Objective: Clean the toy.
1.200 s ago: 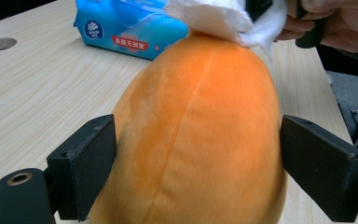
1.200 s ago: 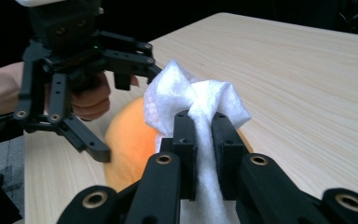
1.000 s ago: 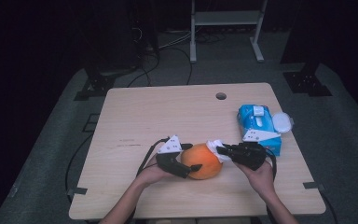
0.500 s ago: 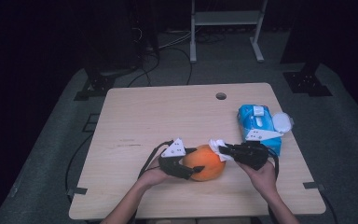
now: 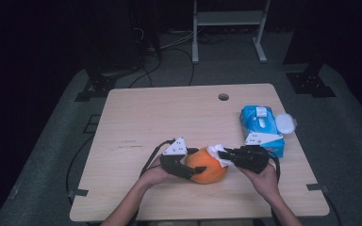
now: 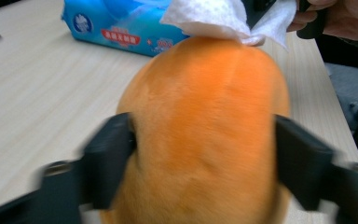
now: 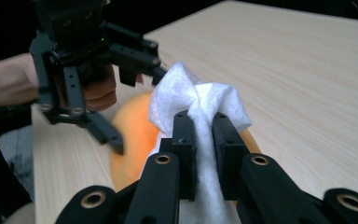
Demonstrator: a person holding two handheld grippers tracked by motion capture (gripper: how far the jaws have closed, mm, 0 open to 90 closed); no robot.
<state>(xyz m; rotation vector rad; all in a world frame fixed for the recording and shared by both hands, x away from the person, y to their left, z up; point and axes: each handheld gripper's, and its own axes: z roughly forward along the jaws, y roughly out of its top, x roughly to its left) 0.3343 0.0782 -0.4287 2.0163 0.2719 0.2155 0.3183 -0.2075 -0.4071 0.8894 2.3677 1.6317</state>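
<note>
In the high view the upper left and middle of the wooden table (image 5: 169, 117) lie bare for a passing gripper, while at right the blue wet-wipe pack (image 5: 260, 127), with what seems a white lid (image 5: 285, 123) just beside it, blocks the way.

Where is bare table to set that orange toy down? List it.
Free: the table's left and far half, from the hole to the left edge. Crowded: the near middle around the orange toy, and the right side by the wipes pack.
</note>
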